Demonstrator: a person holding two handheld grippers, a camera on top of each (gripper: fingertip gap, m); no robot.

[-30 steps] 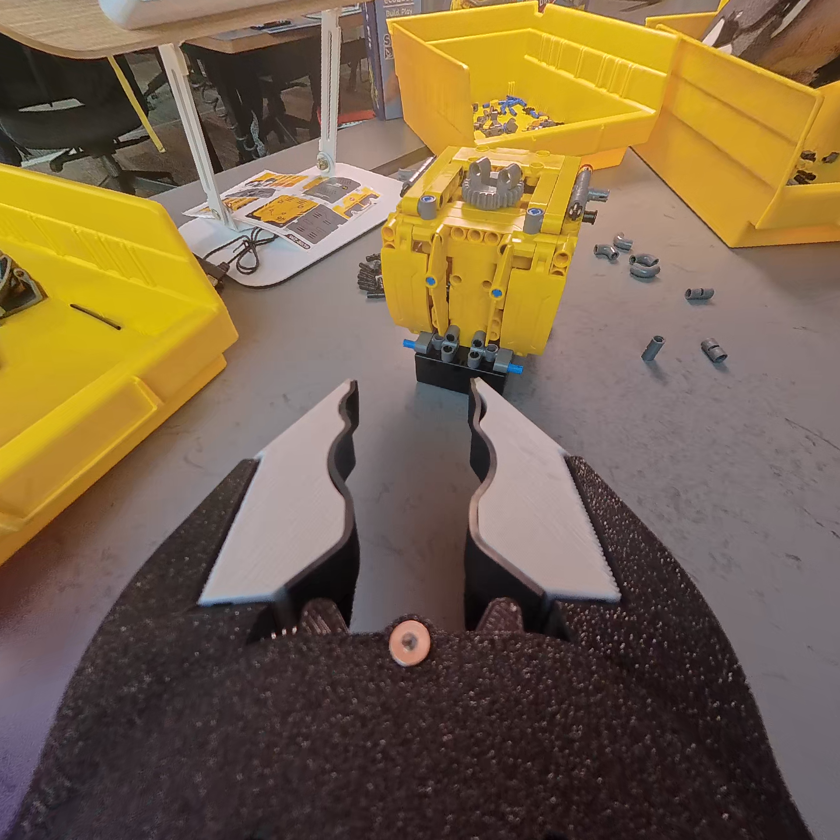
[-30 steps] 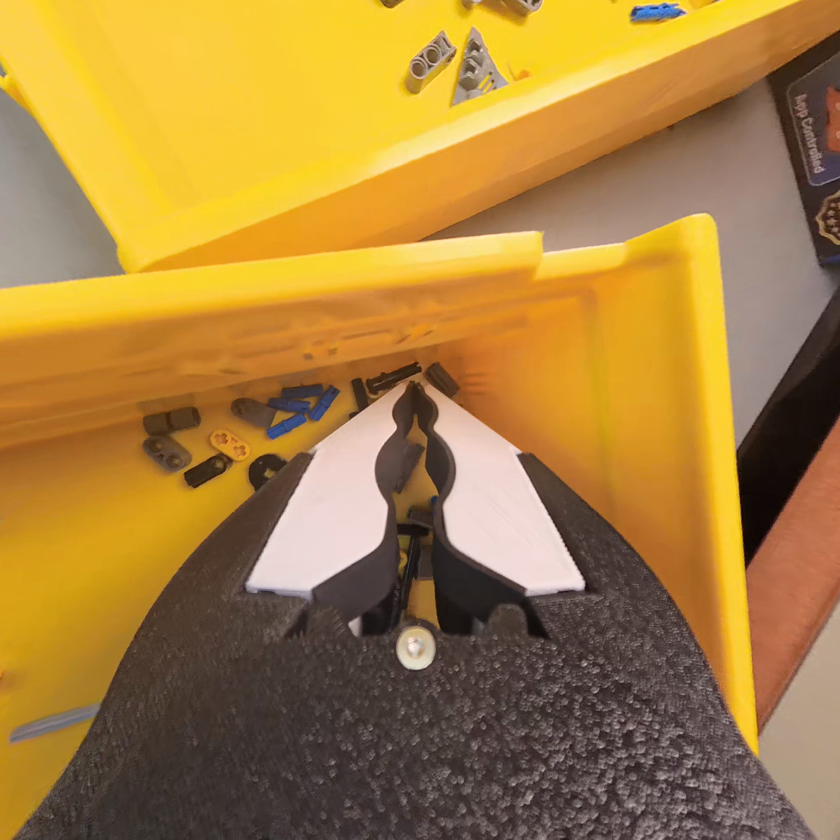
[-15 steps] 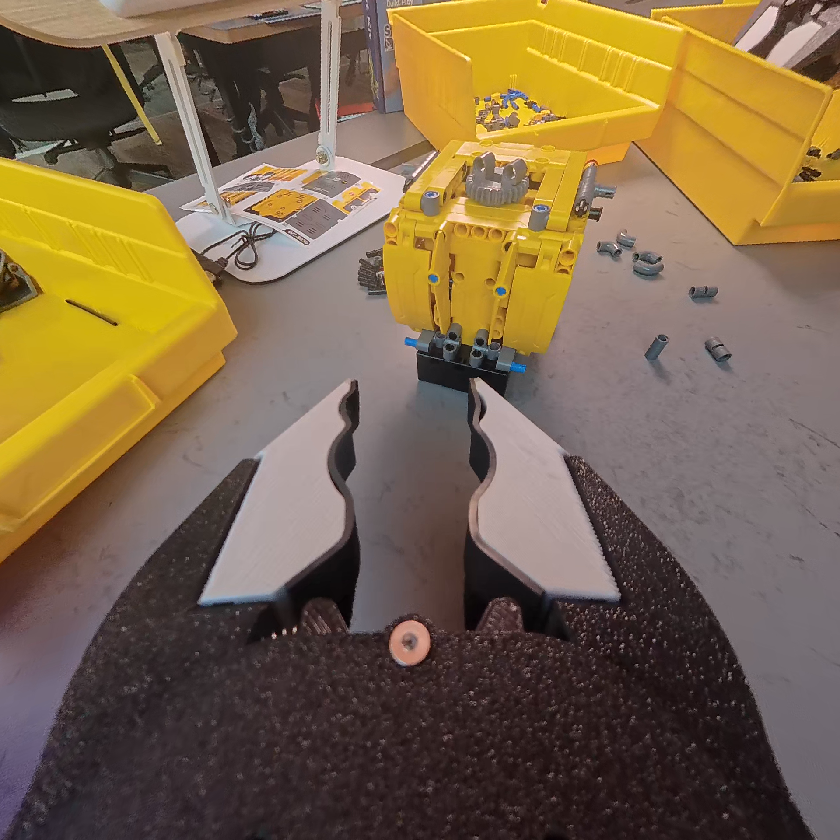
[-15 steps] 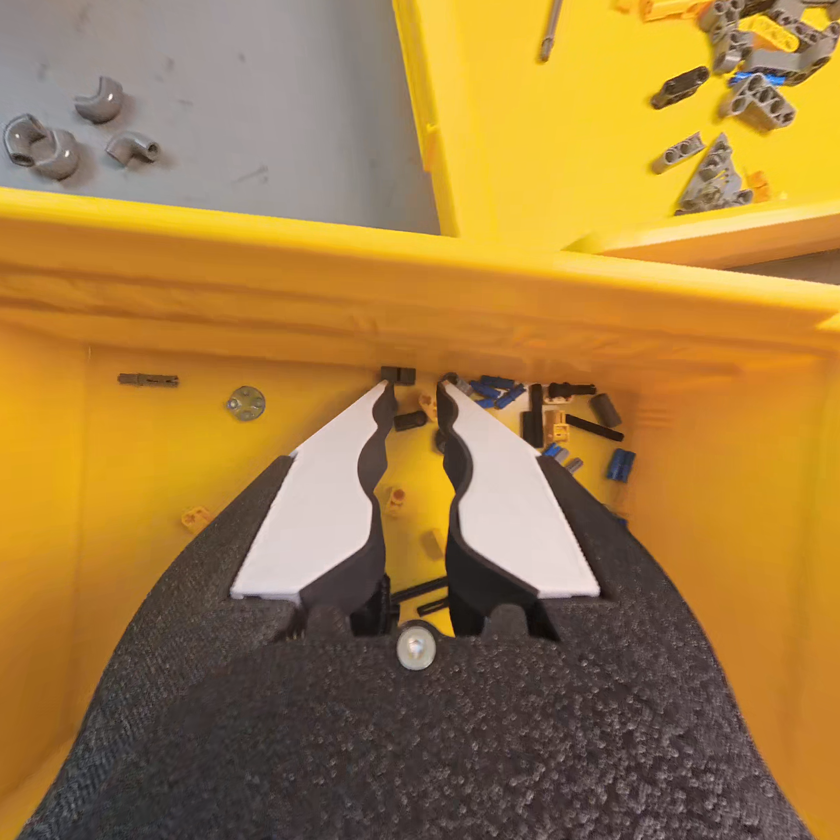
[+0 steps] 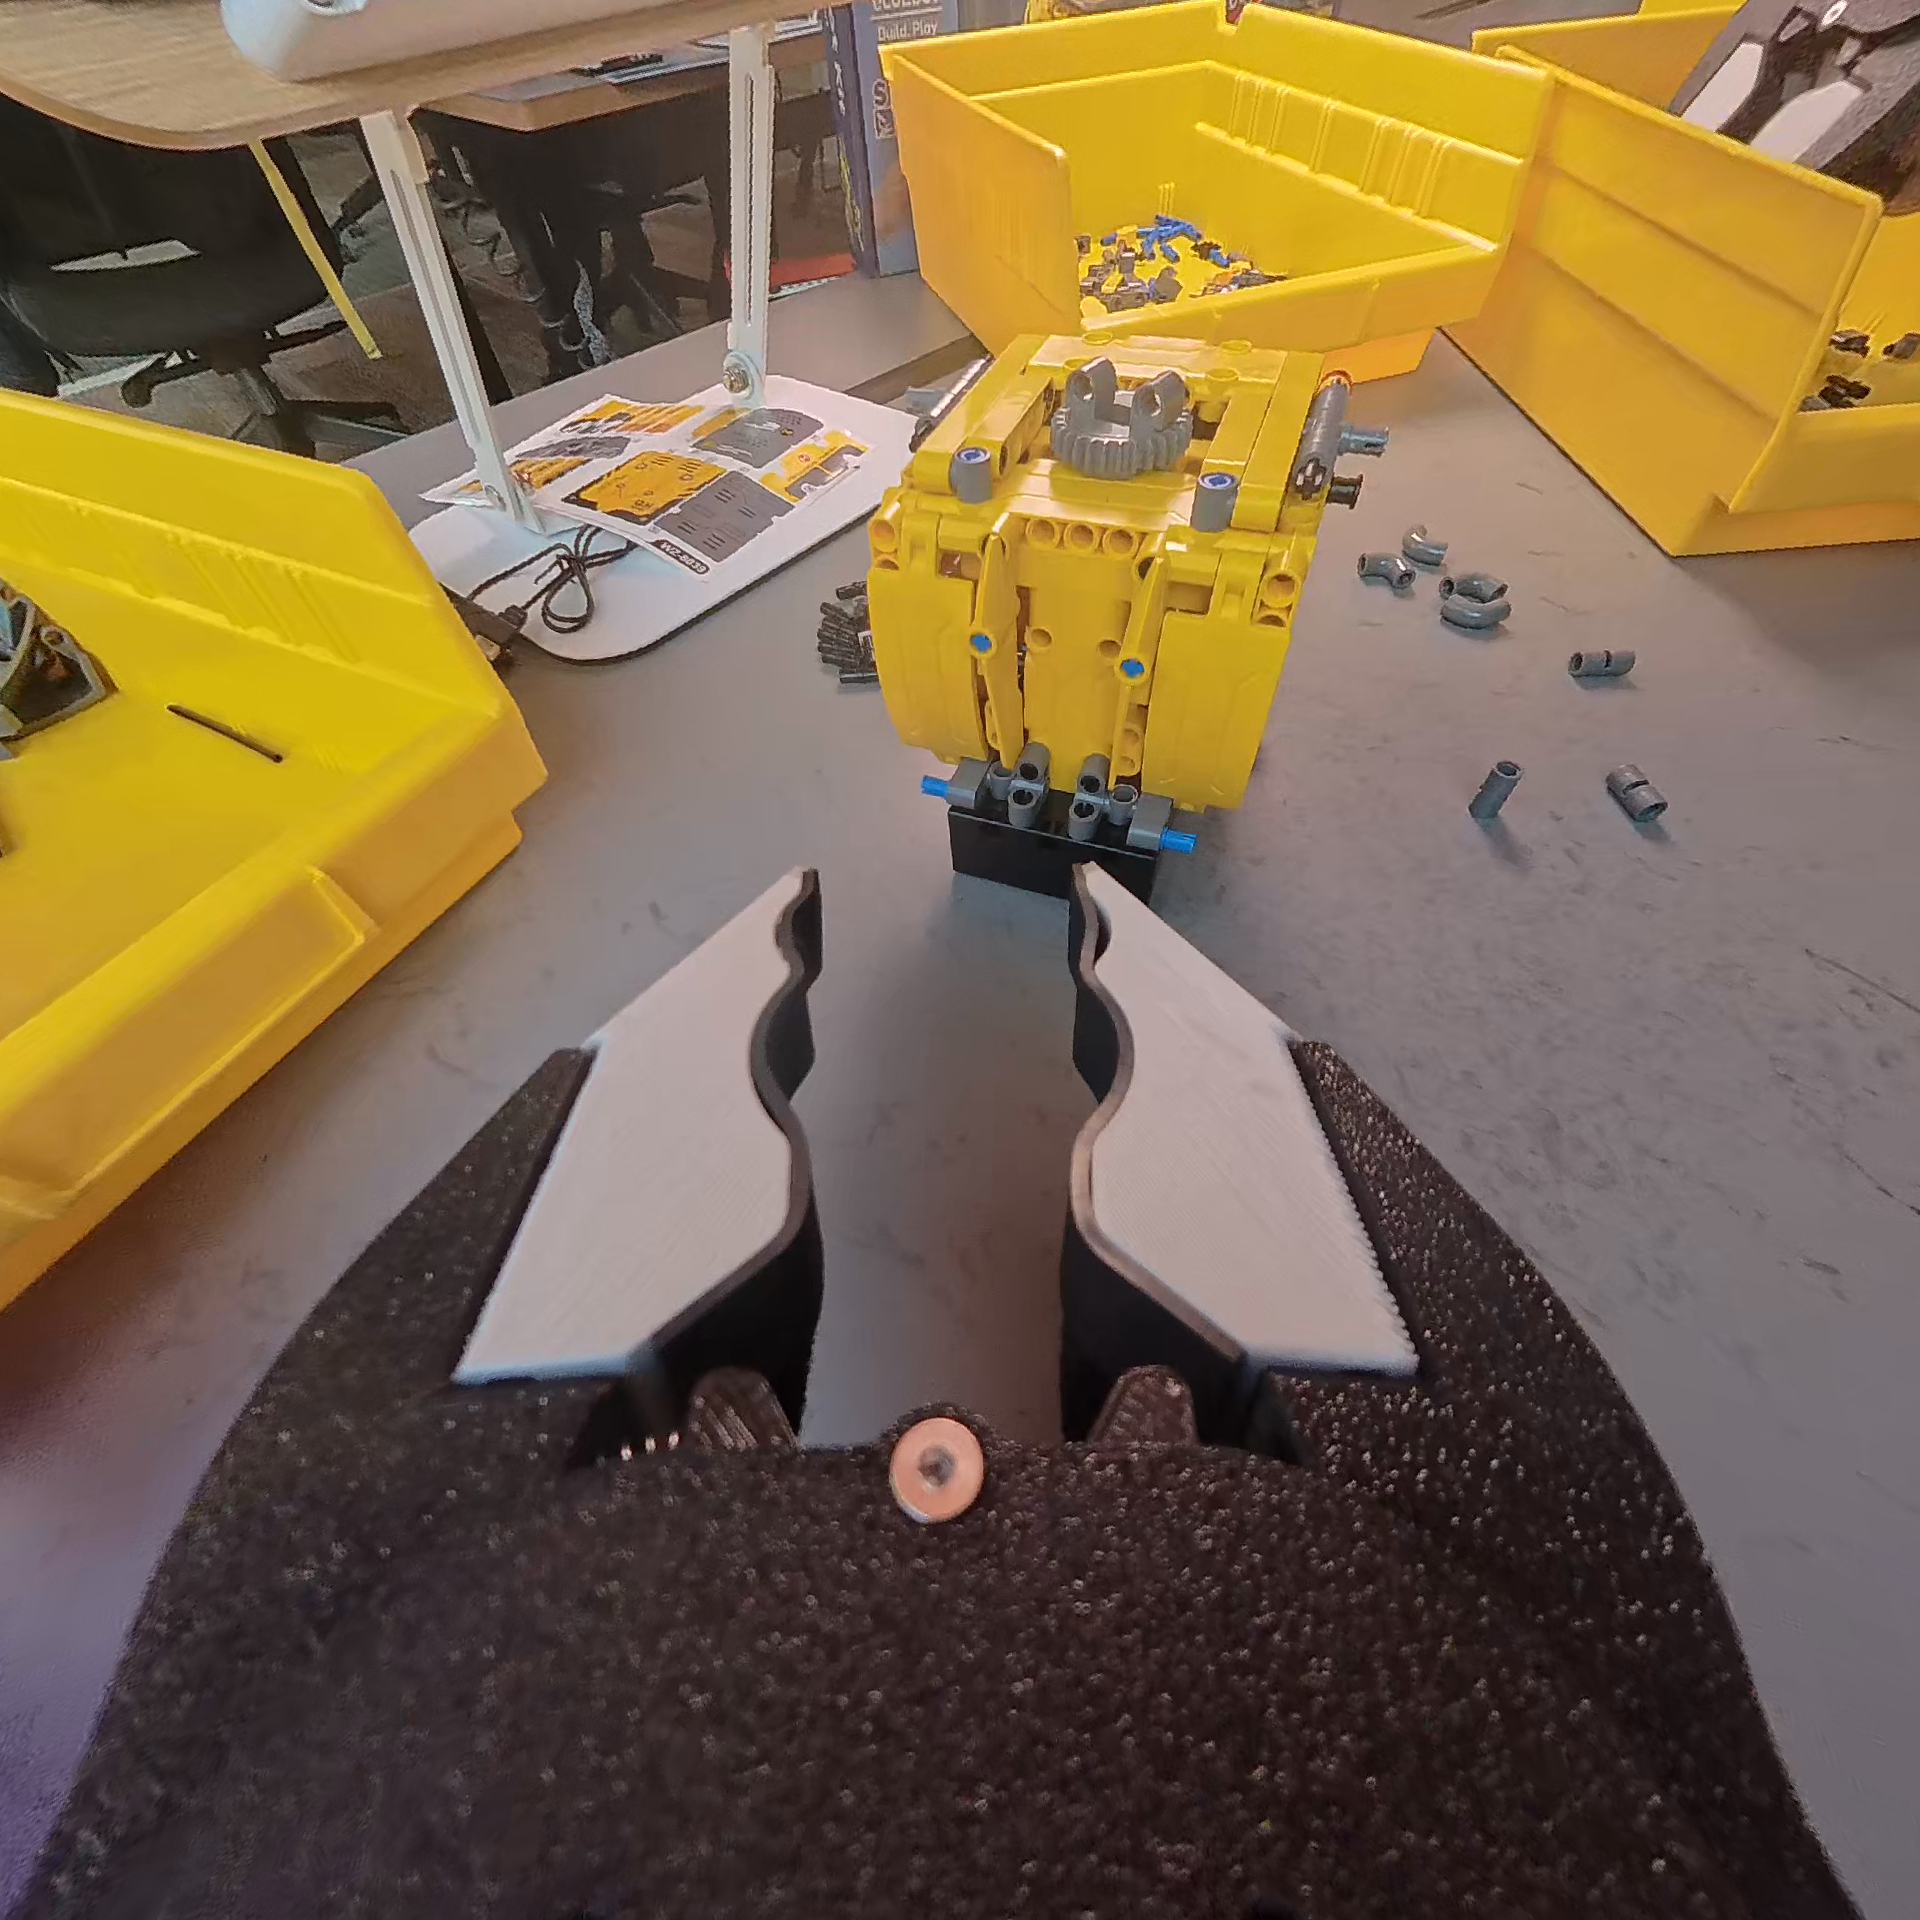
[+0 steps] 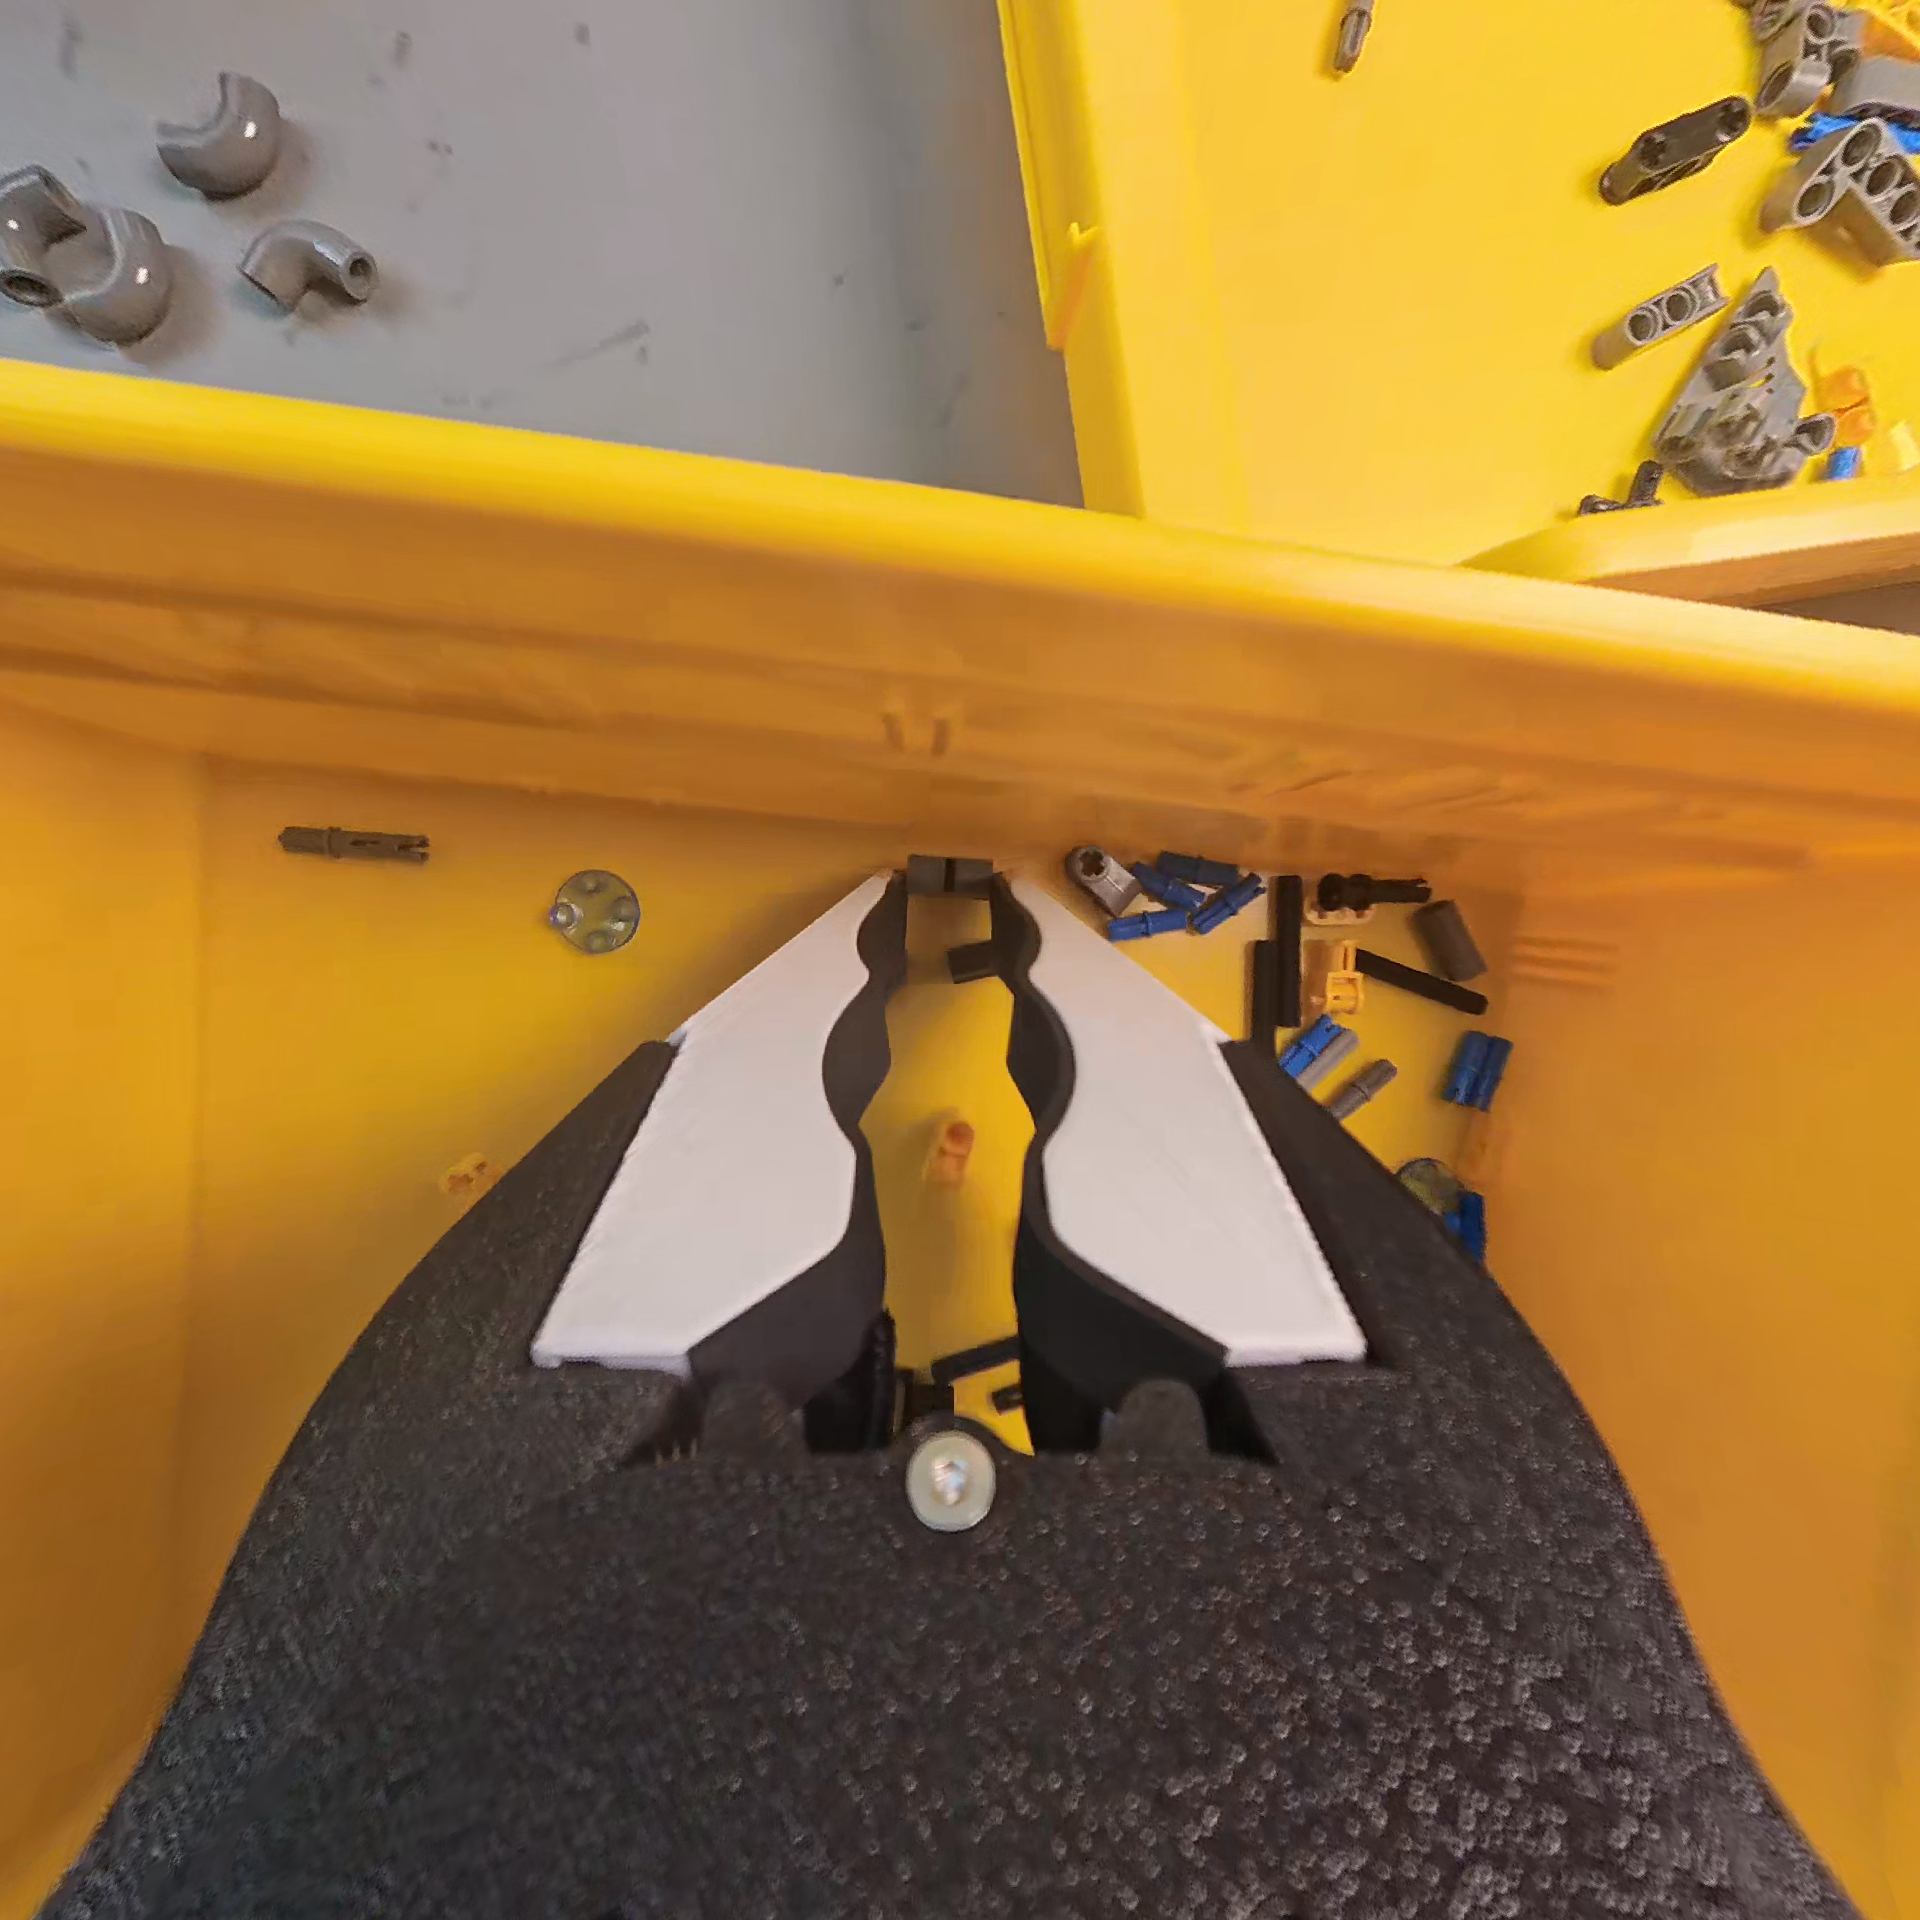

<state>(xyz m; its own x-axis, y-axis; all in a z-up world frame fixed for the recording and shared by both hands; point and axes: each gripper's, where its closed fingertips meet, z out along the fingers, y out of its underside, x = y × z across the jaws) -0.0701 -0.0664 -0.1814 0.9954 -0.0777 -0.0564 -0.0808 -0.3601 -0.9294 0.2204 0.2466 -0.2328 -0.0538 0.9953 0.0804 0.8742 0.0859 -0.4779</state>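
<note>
We are holding the left gripper (image 5: 943, 904) spread and empty, low in the frame, just short of the yellow brick model (image 5: 1086, 582) at centre; rigid but likely to shed parts, so we judge its black base (image 5: 1013, 857) the safest hold. Our right gripper (image 6: 943, 899) is reaching into a yellow bin (image 6: 935, 582), fingers parted around a small, light dark grey peg (image 6: 940, 871) at their tips.

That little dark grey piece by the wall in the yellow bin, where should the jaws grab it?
Probably across its short width, one jaw at each side, coming straight in as the right gripper does now. The dark grey piece lies against the yellow bin wall, so the far side is blocked; its sides look free.
</note>
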